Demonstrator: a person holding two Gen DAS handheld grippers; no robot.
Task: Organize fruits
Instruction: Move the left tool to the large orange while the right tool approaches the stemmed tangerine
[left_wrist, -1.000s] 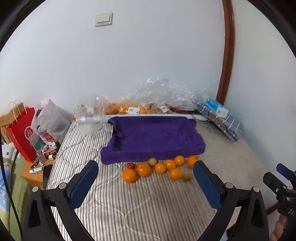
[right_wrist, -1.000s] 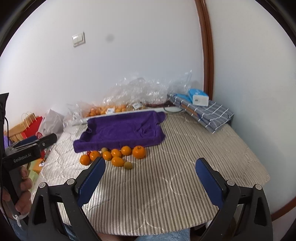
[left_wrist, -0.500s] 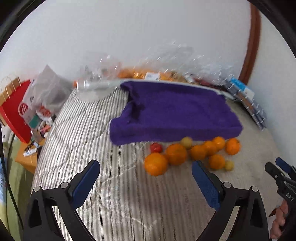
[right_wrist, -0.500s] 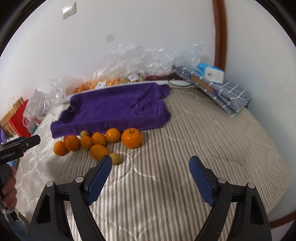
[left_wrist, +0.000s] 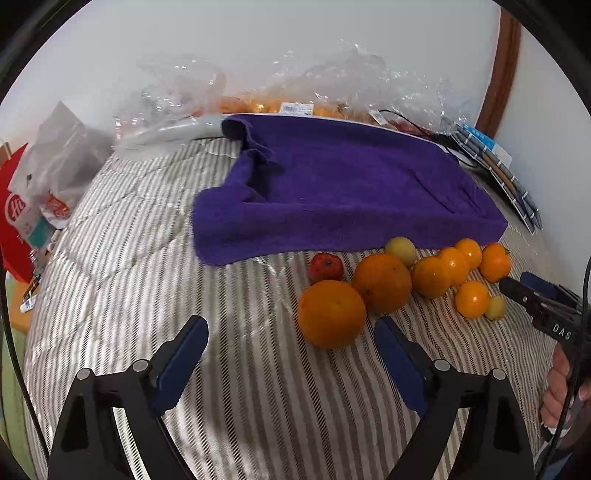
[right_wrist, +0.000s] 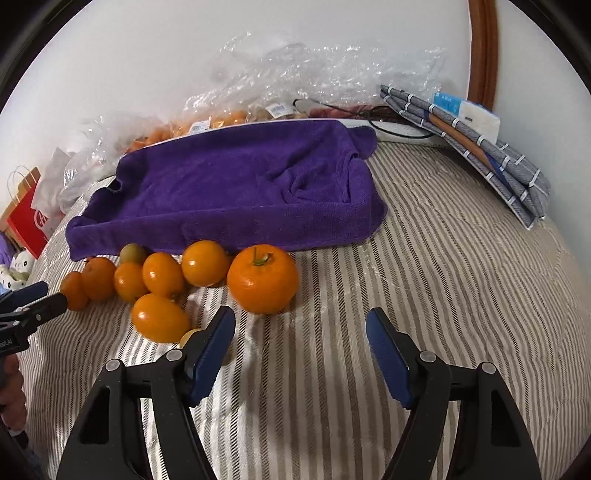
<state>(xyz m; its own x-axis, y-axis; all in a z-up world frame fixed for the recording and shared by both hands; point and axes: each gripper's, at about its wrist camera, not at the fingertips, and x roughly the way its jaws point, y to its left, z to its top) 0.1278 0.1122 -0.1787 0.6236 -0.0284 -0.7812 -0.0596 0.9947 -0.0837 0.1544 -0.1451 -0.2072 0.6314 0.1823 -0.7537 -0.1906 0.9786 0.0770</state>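
Observation:
Several oranges lie in a loose row on the striped bed in front of a purple towel-lined tray (left_wrist: 343, 184) (right_wrist: 236, 184). In the left wrist view the nearest orange (left_wrist: 331, 314) sits just ahead of my open, empty left gripper (left_wrist: 291, 350), with a small red fruit (left_wrist: 325, 267) and a yellow-green fruit (left_wrist: 400, 250) behind it. In the right wrist view a large stemmed orange (right_wrist: 263, 278) lies just ahead of my open, empty right gripper (right_wrist: 300, 343). An oval orange fruit (right_wrist: 160, 317) lies by its left finger.
Clear plastic bags of fruit (right_wrist: 207, 122) lie along the wall behind the tray. Folded grey checked cloth with a blue-white box (right_wrist: 465, 114) lies at the back right. A red paper bag (left_wrist: 14, 214) and grey bags stand off the bed's left edge.
Both grippers have moved forward and down toward the row of fruit, which now looks much larger and closer. Both stay open.

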